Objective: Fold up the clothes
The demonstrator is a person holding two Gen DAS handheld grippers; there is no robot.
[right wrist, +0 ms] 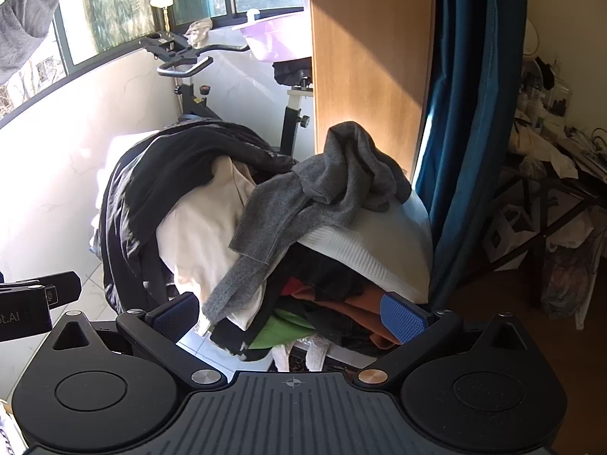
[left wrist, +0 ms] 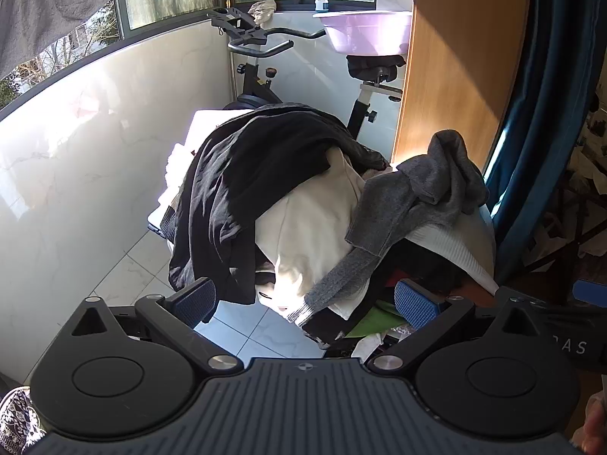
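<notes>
Clothes heap (right wrist: 265, 208), rumpled, grey sweater (right wrist: 334, 185) atop

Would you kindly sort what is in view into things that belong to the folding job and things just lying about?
For the job: grey sweater, black garment, cream garment, white knit, left gripper, right gripper, both open and empty.

Lying about: exercise bike, purple basin, blue curtain, cluttered table.

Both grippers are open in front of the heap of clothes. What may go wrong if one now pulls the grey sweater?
The grey sweater lies on top of a white knit garment and a cream one, so a pull may drag these along. Its sleeve hangs low, and the jaws may catch only that. The black garment already hangs over the edge and may slide to the floor.
</notes>
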